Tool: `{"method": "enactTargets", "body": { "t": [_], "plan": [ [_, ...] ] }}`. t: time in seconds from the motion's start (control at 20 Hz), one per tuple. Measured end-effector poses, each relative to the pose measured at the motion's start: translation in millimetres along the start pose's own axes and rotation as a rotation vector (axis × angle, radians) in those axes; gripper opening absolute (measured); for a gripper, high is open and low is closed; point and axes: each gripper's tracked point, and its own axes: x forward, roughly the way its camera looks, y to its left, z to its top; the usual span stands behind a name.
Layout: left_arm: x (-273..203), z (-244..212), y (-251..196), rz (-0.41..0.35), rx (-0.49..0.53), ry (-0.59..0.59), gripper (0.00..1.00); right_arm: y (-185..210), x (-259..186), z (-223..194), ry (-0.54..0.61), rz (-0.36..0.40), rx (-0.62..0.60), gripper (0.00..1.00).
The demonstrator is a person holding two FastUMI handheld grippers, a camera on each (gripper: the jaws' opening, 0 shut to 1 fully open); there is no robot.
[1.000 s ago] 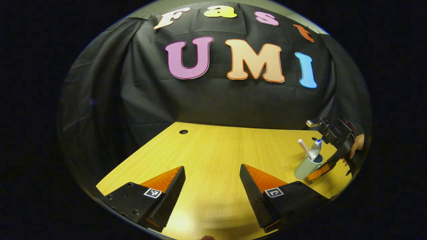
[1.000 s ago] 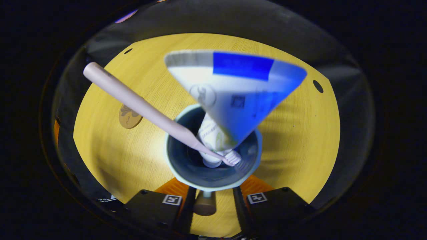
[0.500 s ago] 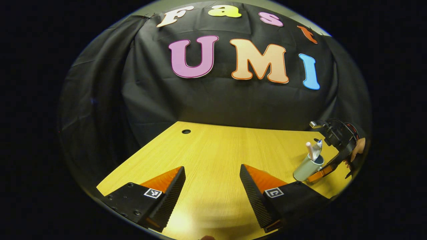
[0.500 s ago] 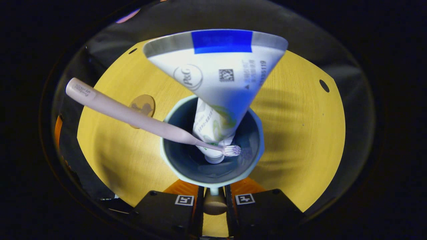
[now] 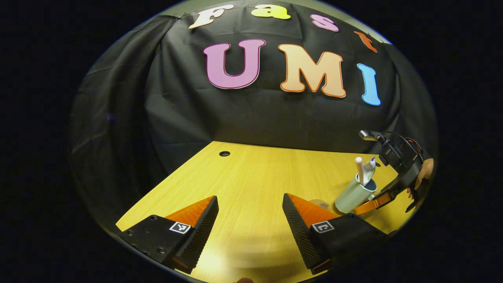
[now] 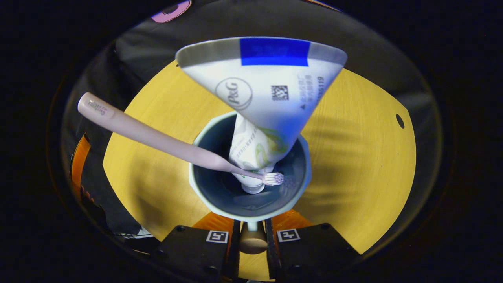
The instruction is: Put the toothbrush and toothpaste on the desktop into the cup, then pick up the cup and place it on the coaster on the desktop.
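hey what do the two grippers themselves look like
Left gripper: black wedge-shaped jaws with ribbed inner faces, orange upper surfaces, and a square black-and-white marker on each. Right gripper: the same black, orange and markers; from the left gripper view, a black body with looping cables.

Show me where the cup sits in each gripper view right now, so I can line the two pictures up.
Left gripper view: the cup is at the far right, tilted, held by the right gripper, just past the left gripper's right finger.
Right gripper view: the cup is at centre, seen from above, just beyond the fingers.
Shared landmark: the pink toothbrush beside the toothpaste in the cup.
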Motion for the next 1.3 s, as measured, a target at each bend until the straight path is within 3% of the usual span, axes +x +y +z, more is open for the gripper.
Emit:
{"method": "enactTargets", "body": {
  "t": [0.35, 0.55, 0.75, 0.85, 1.0, 1.05, 1.15, 1.2, 1.3],
  "plan": [
    [3, -11, 34, 0.019, -0.019, 0.020, 0.95, 54, 22, 19, 0.014, 0.004, -0.062, 0.30],
    [5, -10, 46, 0.028, -0.029, 0.025, 0.95, 66, 27, 16, 0.049, -0.039, -0.096, 0.27],
    [10, -8, 41, 0.019, -0.022, 0.029, 0.95, 61, 19, 14, 0.019, -0.042, -0.123, 0.31],
    [12, -5, 32, 0.000, -0.019, 0.026, 0.95, 65, 11, 14, -0.003, -0.017, -0.125, 0.36],
    [14, 2, 11, -0.032, 0.001, 0.018, 0.95, 63, 1, 12, -0.056, 0.005, -0.103, 0.67],
    [14, 5, 2, -0.049, 0.007, 0.015, 0.95, 59, -6, 11, -0.085, 0.011, -0.092, 0.84],
    [14, 11, -18, -0.080, 0.014, 0.009, 0.95, 50, -23, 13, -0.178, 0.011, -0.077, 0.97],
    [14, 13, -28, -0.095, 0.012, 0.006, 0.95, 45, -34, 15, -0.227, 0.007, -0.071, 0.92],
    [13, 17, -52, -0.127, 0.011, 0.004, 0.95, 33, -59, 21, -0.323, -0.001, -0.046, 0.92]
  ]
}}
